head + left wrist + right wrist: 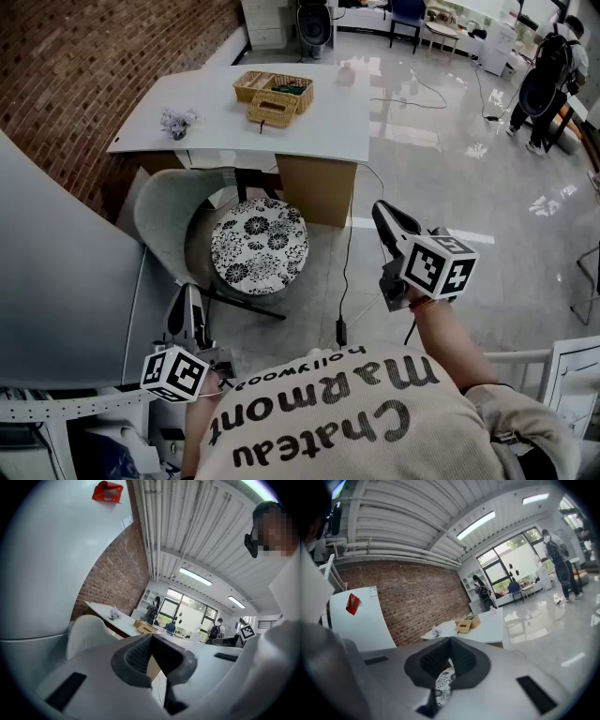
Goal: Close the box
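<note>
Approach step, nothing touched yet: left gripper [188, 298] and right gripper [382, 212] both pinched closed and empty, box [273, 97] well apart on table [211, 108]; next, walking up and reaching for lid.

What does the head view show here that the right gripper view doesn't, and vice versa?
Head view only: left tool, floor cable, the person's shirt. Right gripper view only: ceiling lights, red sign. Both: right tool, shut and empty, plus table, baskets, floral cushion, brick wall.
</note>
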`<state>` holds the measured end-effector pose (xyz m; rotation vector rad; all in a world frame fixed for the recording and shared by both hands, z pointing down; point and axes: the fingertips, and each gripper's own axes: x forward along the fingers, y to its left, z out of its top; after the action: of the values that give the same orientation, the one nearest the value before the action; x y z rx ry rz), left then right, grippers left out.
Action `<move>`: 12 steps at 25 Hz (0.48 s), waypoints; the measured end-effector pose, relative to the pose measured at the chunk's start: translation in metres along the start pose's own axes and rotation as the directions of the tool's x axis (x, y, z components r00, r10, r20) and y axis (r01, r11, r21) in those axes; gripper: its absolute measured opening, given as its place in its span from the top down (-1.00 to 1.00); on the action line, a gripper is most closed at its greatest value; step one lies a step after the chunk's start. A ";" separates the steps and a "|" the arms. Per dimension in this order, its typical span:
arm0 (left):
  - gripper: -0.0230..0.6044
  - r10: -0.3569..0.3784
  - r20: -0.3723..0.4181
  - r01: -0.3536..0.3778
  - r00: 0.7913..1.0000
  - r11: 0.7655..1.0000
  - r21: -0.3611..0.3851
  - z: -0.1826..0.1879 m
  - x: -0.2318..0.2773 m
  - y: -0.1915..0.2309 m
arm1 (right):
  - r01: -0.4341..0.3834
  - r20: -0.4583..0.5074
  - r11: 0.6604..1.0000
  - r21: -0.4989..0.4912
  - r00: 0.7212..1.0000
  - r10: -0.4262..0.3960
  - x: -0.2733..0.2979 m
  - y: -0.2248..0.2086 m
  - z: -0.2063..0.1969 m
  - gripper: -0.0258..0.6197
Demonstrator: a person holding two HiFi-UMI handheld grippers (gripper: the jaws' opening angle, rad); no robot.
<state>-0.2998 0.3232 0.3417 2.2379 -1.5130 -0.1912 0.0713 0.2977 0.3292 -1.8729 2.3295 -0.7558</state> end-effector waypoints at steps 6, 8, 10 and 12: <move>0.92 -0.013 0.006 0.013 1.000 1.000 0.014 0.006 0.021 0.001 | -0.021 0.011 0.999 -0.027 1.000 0.022 0.013 0.000 0.002 0.91; 0.92 -0.013 -0.003 0.013 1.000 1.000 0.013 0.004 0.029 0.000 | -0.027 0.009 0.999 -0.032 1.000 0.027 0.016 -0.005 0.003 0.91; 0.92 -0.017 -0.007 0.017 1.000 1.000 0.015 0.003 0.041 -0.004 | -0.023 0.008 0.999 -0.035 1.000 0.023 0.022 -0.014 0.006 0.91; 0.92 -0.022 0.001 0.022 1.000 1.000 0.017 0.004 0.057 -0.007 | -0.024 0.006 0.999 -0.032 1.000 0.024 0.037 -0.025 0.011 0.91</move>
<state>-0.2732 0.2722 0.3423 2.2682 -1.4970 -0.1875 0.0881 0.2558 0.3393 -1.8532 2.3703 -0.7135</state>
